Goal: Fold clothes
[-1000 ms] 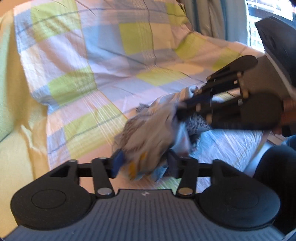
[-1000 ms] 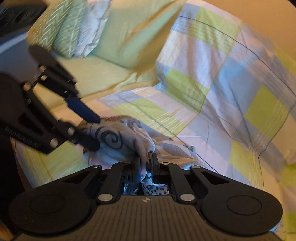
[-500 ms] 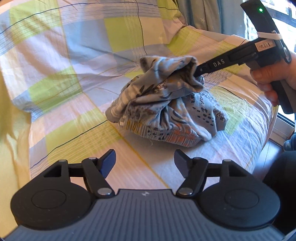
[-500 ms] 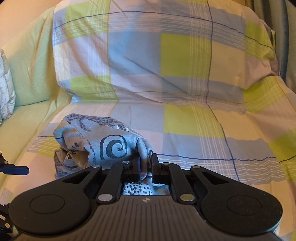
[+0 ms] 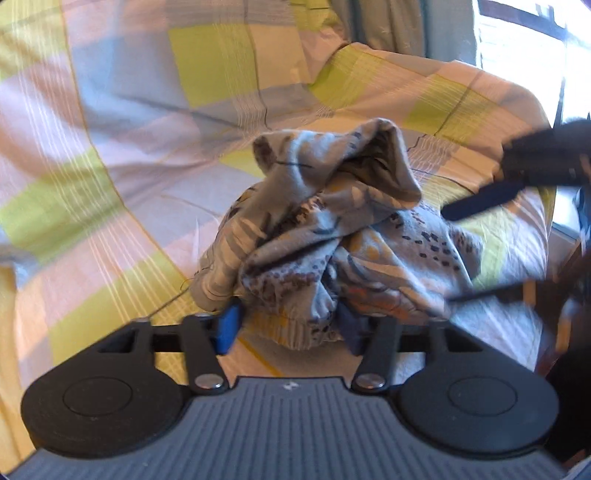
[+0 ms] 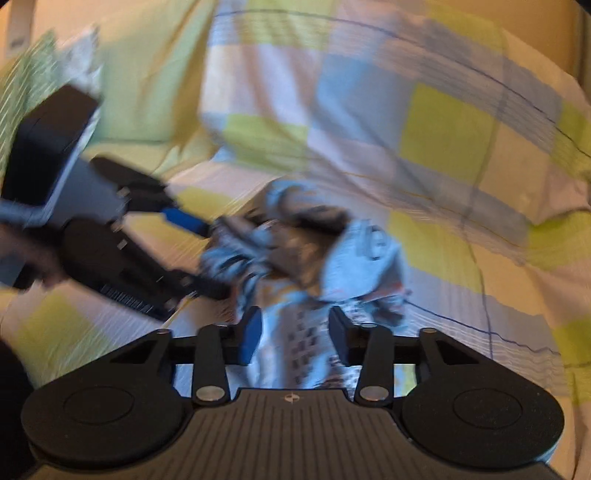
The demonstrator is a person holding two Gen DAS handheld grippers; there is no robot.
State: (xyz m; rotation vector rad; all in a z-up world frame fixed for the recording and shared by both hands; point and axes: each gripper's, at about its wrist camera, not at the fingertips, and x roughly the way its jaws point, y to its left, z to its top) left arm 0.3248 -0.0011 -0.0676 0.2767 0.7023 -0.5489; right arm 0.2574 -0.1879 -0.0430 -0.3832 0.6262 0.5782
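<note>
Crumpled garment point(image 5: 325, 236) between spread fingers point(image 5: 227, 328)

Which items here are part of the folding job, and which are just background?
Job:
- crumpled blue patterned garment, unfolded heap
- left gripper, open, fingers either side of the garment's near edge
- right gripper, open, cloth between its fingers

Background:
- checked sheet under the garment
- green cushion, at the side
- curtain
- window

Crumpled garment point(image 6: 314, 251) on checked sheet point(image 6: 443, 147); right gripper point(image 6: 293, 338) spread near it; left gripper point(image 6: 207, 254) at its left edge.
</note>
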